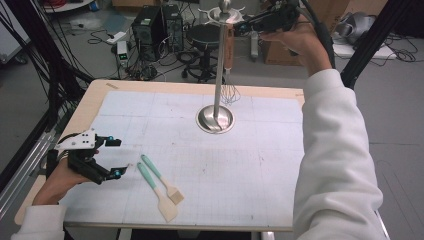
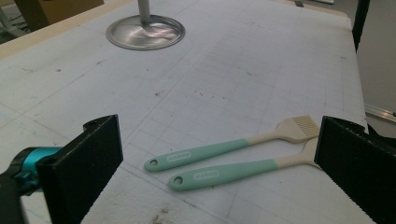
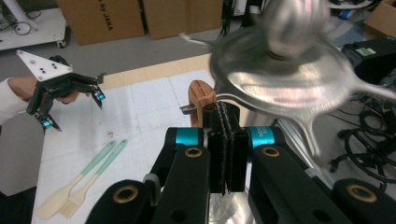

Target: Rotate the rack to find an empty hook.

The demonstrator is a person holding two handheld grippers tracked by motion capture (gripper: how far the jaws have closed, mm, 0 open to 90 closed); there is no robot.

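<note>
Steel stand, upper centre of the high view: whisk hangs there, right claw beside its hook. Left claw gapes empty, framing 2 teal tools lower centre. Right view: jaws shut, wooden handle just beyond.

Two teal-handled utensils lie on the counter: one brush and one spatula. One metal stand holds one wooden-handled whisk. Two handheld tools: left tool, right tool.
</note>
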